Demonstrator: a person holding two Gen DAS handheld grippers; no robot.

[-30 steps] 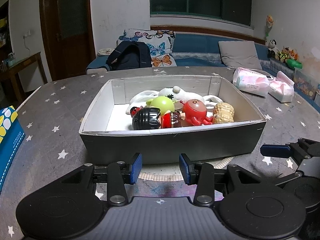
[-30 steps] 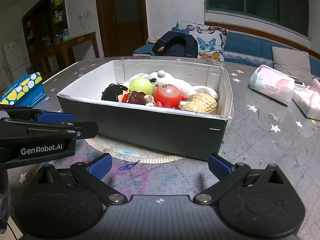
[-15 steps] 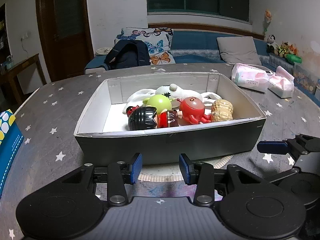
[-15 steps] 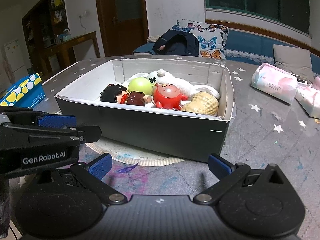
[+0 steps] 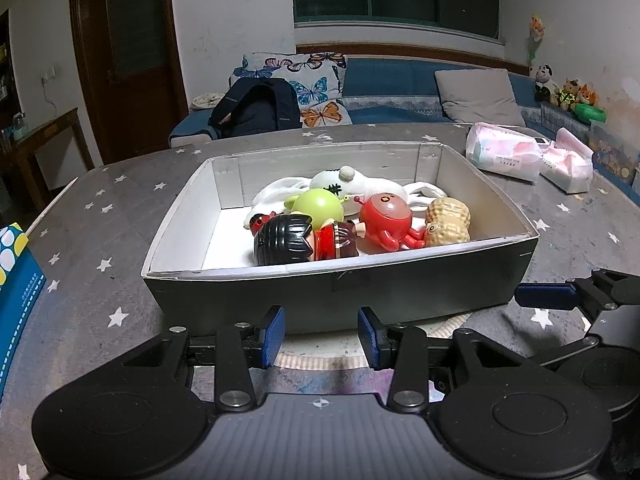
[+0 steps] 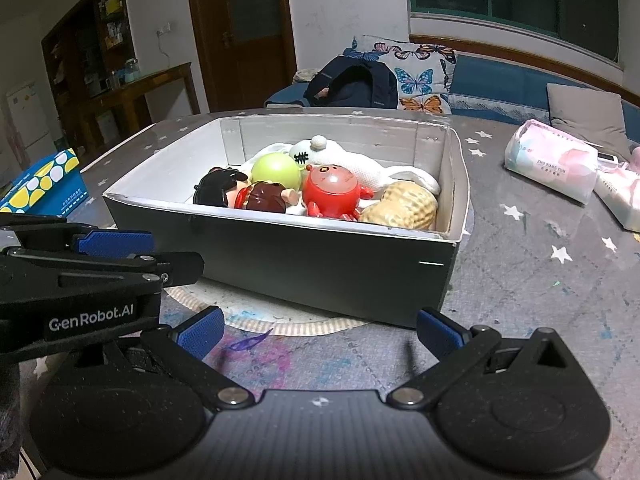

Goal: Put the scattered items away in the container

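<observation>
A dark cardboard box (image 5: pixel 400 284) with white inner walls stands on the star-patterned table and also shows in the right wrist view (image 6: pixel 320 264). It holds a black-haired doll (image 5: pixel 288 240), a green ball toy (image 5: pixel 318 205), a red round toy (image 5: pixel 386 216), a peanut toy (image 5: pixel 447 220) and a white plush (image 5: pixel 352 184). My left gripper (image 5: pixel 321 336) is open and empty, just in front of the box's near wall. My right gripper (image 6: pixel 318 332) is wide open and empty, in front of the box's near corner. The left gripper shows at the left of the right wrist view (image 6: pixel 116 240).
A round paper mat (image 6: pixel 280 320) lies under the box. A blue box with yellow and white dots (image 6: pixel 44 184) sits at the table's left. Two pink tissue packs (image 5: pixel 504 156) lie at the back right. A sofa with cushions stands beyond the table.
Both grippers have lifted and drawn back slightly from the box; the box appears lower and a little farther in both views. Both grippers stay open and empty.
</observation>
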